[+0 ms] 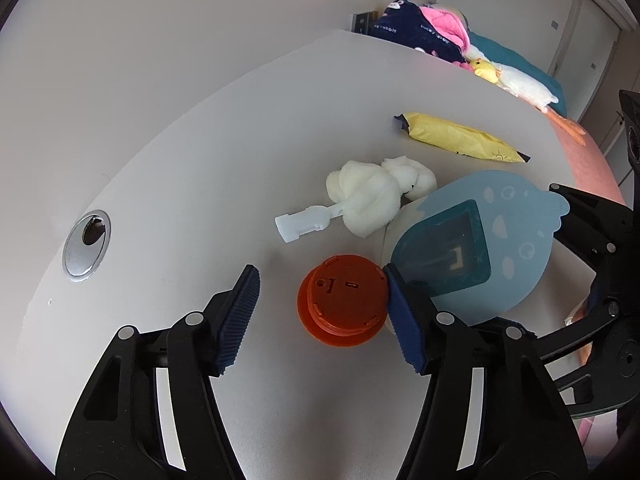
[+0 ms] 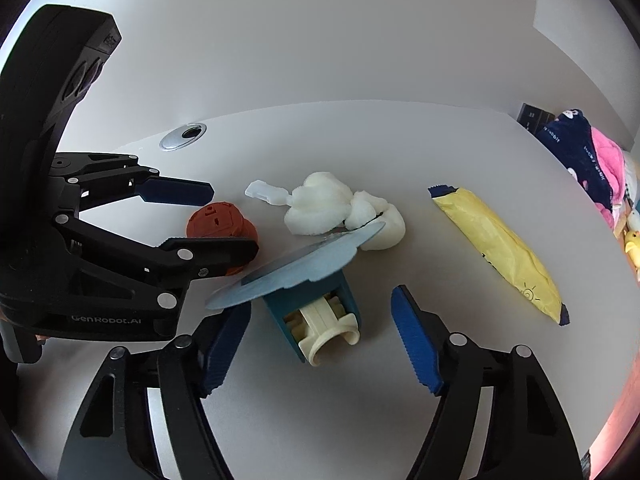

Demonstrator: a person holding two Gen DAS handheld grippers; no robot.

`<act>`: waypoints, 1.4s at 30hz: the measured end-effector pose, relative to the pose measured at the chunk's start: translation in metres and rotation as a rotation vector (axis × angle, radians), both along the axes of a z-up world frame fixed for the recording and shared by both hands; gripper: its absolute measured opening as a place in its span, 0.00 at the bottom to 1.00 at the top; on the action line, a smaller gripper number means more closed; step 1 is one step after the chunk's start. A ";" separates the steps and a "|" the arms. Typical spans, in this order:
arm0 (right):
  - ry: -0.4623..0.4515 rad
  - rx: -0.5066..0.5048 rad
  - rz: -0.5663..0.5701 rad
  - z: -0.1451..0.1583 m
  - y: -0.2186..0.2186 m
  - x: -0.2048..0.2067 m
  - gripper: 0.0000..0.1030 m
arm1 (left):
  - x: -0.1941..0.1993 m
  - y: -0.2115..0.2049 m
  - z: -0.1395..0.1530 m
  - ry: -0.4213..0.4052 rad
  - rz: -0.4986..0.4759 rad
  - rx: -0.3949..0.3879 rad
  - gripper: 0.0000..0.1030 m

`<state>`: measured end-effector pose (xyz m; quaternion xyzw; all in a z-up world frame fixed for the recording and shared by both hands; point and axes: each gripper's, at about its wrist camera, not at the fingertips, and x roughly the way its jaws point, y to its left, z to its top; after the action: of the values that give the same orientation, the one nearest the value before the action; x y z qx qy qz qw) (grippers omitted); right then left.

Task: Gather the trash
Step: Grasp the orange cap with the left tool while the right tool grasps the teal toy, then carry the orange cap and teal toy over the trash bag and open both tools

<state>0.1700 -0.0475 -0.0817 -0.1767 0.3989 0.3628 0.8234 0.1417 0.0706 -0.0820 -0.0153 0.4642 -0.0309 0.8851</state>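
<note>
My left gripper has its jaws spread around the orange cap at lower centre, the right pad touching its edge. My right gripper gapes around the blue fan-shaped toy. Beyond lie the white foam wad mid-frame and the yellow wrapper toward the right on the white table.

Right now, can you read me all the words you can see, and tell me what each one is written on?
"GenRobot.AI": on the black body of the left gripper, seen from the right wrist view.
"rabbit": white letters on the navy cloth beyond the table; other words on it are too blurred.
Yellow wrapper: a small sun drawing and dark print near one end, too small to read.
Orange cap: moulded marks only, no words.
</note>
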 end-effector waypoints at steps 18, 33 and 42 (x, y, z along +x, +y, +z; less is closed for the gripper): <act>0.053 0.117 -0.090 0.006 -0.031 -0.007 0.35 | -0.008 0.016 0.000 -0.050 0.097 -0.118 0.41; 0.020 0.168 -0.179 0.026 -0.088 -0.026 0.35 | -0.021 -0.035 0.018 -0.083 0.007 -0.082 0.41; -0.007 0.191 -0.236 0.036 -0.131 -0.041 0.35 | -0.029 -0.080 0.029 -0.094 -0.061 -0.080 0.41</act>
<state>0.1294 -0.1782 -0.0456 -0.0505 0.3777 0.2991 0.8748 0.1130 -0.0094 -0.0533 -0.0351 0.4207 -0.0773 0.9032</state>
